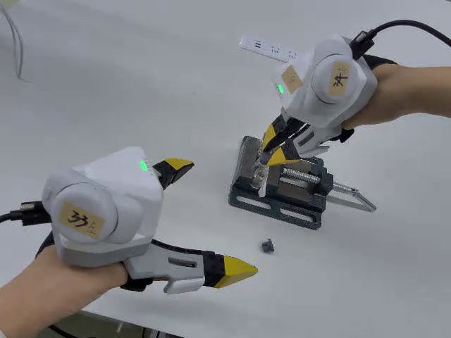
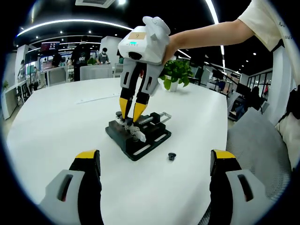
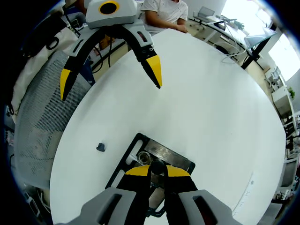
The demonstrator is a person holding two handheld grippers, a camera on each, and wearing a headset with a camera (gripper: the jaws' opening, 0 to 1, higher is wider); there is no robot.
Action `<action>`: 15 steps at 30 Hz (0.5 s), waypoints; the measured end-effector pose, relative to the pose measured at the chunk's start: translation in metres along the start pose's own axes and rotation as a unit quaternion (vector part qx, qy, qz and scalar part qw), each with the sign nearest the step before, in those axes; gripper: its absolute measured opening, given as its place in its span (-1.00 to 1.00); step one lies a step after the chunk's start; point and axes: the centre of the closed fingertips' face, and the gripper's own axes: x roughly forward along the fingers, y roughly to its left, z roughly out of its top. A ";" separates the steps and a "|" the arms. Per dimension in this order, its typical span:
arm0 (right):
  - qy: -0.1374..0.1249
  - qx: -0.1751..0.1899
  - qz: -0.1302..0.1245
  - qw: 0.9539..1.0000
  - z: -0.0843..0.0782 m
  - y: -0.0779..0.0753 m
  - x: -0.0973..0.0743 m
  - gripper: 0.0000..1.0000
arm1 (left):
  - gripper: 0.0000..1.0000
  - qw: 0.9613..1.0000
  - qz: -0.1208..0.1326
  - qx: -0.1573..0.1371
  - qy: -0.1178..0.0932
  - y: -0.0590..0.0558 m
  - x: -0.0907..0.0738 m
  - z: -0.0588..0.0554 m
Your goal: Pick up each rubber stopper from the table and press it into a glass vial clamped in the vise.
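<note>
**Jaws pinched on a stopper over the vial: tilt, slip and glass risks**

Jaws of the right gripper [image 3: 158,171] are pressed in on a small dark rubber stopper [image 3: 158,165]. They hold it directly above the clear glass vial [image 1: 262,176], which stands clamped in the dark metal bench vise [image 1: 285,190]. We cannot tell whether the stopper touches the vial mouth, because the yellow tips hide it. The left gripper [image 1: 221,215] hovers well apart from the vise over the white table [image 1: 127,77], jaws spread wide and holding nothing. A second dark rubber stopper [image 1: 267,246] lies loose on the table near the front of the vise.

Risks as we judge them:
- **Off-centre press:** If the stopper comes down tilted, it catches the rim and jams crooked or pops out sideways.
- **Slip in the grip:** The stopper is small and rubbery, and only the tips hold it. Downward force could roll it between the jaws or squeeze it out.
- **Glass damage:** The tips sit very near the vial. A push that lands on the rim could chip or crack the glass, or lever the vial in its clamp.
- **Early release:** If the jaws let go before the stopper is seated, it drops into the vise channel, where it is hard to reach.
- **Loose stopper:** A careless sweep by the left gripper could knock it away across the table.
</note>
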 end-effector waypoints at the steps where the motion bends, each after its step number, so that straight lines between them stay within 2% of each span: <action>1: -0.001 0.000 0.000 1.000 0.001 0.000 0.000 -0.88 | 0.94 1.000 0.000 0.000 0.000 0.000 0.000 0.000; 9: 0.003 0.006 -0.001 1.000 -0.001 -0.002 0.000 -0.89 | 0.94 1.000 -0.001 0.000 -0.002 0.000 0.002 0.002; 13: 0.012 0.019 -0.012 1.000 -0.003 -0.002 0.001 -0.90 | 0.94 1.000 -0.003 0.000 -0.003 -0.002 0.005 0.003; 14: 0.012 0.025 -0.015 1.000 -0.003 -0.002 0.000 -0.90 | 0.94 1.000 -0.004 0.000 -0.003 -0.003 0.005 0.003; 15: 0.010 0.053 -0.018 0.998 -0.003 -0.001 0.000 -0.90 | 0.94 1.000 -0.005 -0.001 -0.003 -0.003 0.005 0.003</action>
